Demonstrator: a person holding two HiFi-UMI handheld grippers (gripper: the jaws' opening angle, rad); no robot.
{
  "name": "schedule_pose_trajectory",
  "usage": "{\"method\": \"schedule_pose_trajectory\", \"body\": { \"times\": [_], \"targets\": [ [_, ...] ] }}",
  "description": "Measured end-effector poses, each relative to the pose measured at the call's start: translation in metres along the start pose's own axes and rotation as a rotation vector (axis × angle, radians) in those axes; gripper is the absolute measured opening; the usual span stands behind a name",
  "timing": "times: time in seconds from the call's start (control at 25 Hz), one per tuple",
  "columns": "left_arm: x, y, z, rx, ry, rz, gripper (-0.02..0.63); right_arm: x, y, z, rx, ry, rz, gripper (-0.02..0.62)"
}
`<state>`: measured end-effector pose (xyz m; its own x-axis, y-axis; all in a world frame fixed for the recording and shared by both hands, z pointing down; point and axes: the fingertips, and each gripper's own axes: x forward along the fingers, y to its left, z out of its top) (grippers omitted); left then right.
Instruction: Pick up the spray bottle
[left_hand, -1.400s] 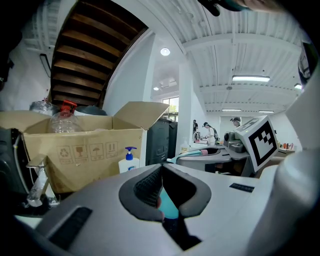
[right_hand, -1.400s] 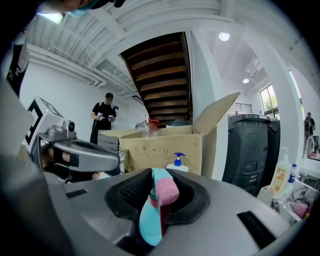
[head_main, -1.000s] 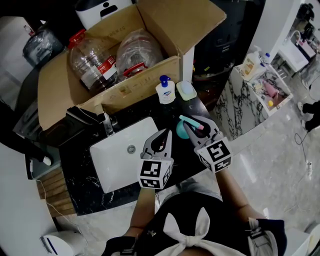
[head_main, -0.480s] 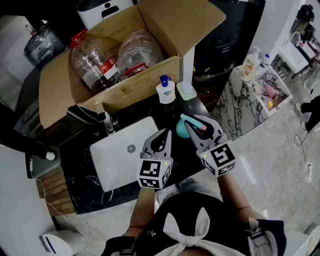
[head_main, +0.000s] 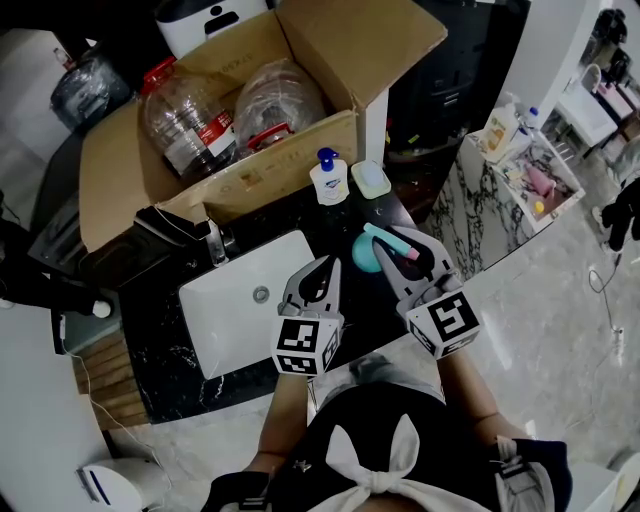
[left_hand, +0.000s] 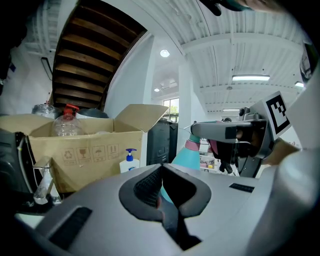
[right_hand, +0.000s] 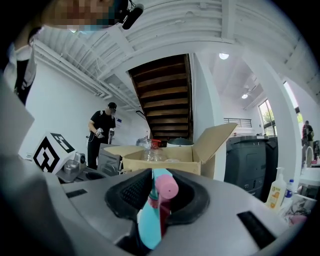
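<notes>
The spray bottle (head_main: 367, 256) has a teal body and a pink nozzle. My right gripper (head_main: 398, 248) is shut on its head, holding it above the black counter to the right of the sink. In the right gripper view the bottle's (right_hand: 156, 210) head sits clamped between the pads of that gripper (right_hand: 157, 192), nozzle toward the camera. My left gripper (head_main: 327, 264) hovers over the sink's right edge, jaws shut with nothing in them. In the left gripper view that gripper (left_hand: 161, 189) points at the teal bottle (left_hand: 187, 156), held from the right by the other gripper (left_hand: 235, 132).
An open cardboard box (head_main: 250, 180) with large plastic bottles (head_main: 185, 125) stands behind the white sink (head_main: 235, 320) and faucet (head_main: 214, 245). A white pump bottle (head_main: 329, 181) and a soap dish (head_main: 371, 180) sit by the box. A person (right_hand: 102, 131) stands far off.
My right gripper has risen with the spray bottle, drifting slightly right in the head view. The left gripper has stayed put.
</notes>
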<state>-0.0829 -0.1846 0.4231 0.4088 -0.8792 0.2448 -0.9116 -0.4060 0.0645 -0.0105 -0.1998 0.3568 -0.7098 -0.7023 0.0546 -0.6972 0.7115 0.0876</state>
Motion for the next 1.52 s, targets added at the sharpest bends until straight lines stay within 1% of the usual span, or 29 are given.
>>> {"method": "schedule_pose_trajectory", "body": {
  "times": [0.4, 0.92, 1.52],
  "targets": [
    [-0.008, -0.01, 0.003, 0.014, -0.01, 0.001, 0.028, -0.019, 0.001, 0.01, -0.008, -0.029, -0.023, 0.087],
    [-0.016, -0.023, 0.007, 0.03, -0.016, -0.011, 0.028, -0.033, 0.013, 0.017, -0.023, -0.052, -0.012, 0.087],
    [-0.025, -0.036, 0.001, 0.041, 0.003, -0.023, 0.028, -0.049, 0.019, 0.014, -0.008, -0.047, -0.02, 0.087]
  ]
}}
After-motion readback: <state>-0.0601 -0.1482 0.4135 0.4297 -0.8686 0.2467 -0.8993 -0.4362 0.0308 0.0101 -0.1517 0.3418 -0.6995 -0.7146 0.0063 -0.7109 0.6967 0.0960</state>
